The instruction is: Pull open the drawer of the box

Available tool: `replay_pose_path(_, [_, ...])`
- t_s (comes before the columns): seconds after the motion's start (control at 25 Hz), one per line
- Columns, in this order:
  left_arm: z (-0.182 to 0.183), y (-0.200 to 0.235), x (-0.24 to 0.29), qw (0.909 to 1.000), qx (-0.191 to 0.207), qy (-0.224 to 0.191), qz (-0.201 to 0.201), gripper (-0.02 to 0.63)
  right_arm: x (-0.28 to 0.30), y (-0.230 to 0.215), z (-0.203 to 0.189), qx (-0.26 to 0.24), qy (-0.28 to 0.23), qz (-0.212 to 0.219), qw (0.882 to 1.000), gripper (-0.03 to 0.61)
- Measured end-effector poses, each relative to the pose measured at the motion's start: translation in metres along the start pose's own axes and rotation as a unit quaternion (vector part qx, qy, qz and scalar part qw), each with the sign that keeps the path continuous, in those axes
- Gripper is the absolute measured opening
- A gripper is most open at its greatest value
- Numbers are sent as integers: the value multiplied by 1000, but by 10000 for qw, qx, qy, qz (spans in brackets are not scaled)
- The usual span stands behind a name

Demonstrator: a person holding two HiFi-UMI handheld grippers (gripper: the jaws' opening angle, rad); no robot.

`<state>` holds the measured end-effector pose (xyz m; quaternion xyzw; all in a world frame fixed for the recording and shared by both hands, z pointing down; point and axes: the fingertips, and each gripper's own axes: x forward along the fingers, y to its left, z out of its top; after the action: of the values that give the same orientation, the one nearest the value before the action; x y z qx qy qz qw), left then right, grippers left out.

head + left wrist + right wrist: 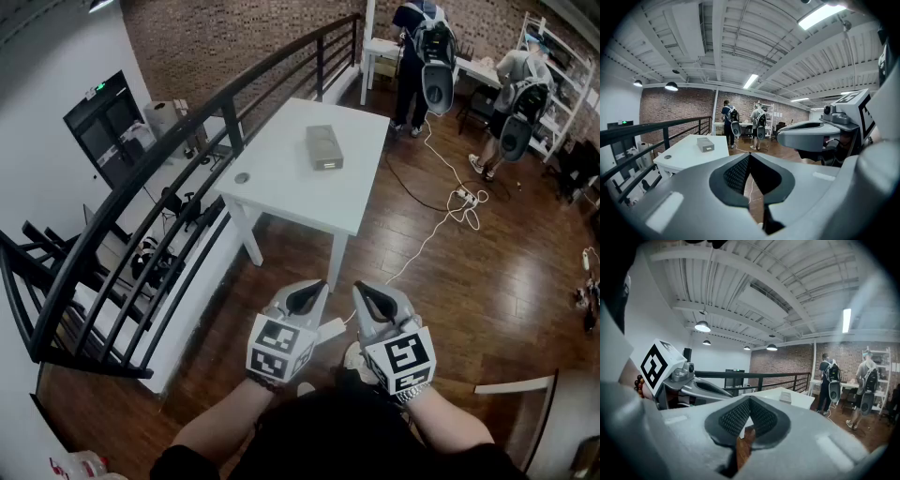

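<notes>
A small grey box [323, 147] lies on the white table [281, 192], far ahead of me; it also shows as the box [705, 144] in the left gripper view and the box [786, 396] in the right gripper view. I cannot make out its drawer at this distance. My left gripper [317, 287] is held close to my body over the wooden floor, shut with nothing between its jaws. My right gripper [358, 289] hangs beside it, also shut and holding nothing. Both are well short of the table.
A black metal railing [187, 141] runs along the table's left side. Two people with backpacks [427, 52] stand at desks beyond the table. A white cable and power strip [464, 197] trail over the floor to the right.
</notes>
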<state>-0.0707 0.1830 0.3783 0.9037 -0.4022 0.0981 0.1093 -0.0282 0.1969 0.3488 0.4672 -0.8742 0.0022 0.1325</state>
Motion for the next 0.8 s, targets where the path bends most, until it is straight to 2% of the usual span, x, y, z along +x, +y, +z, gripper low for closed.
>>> replay_pose_path(0.4, [6,9,46,9999,-5,128,100,15,20,-45,-6,81,-6,77,9999,-8])
replay_pose_path(0.8, [27,35,111,9988,41,224,431,16,60,-105,-8,156,3,391,9991,-8])
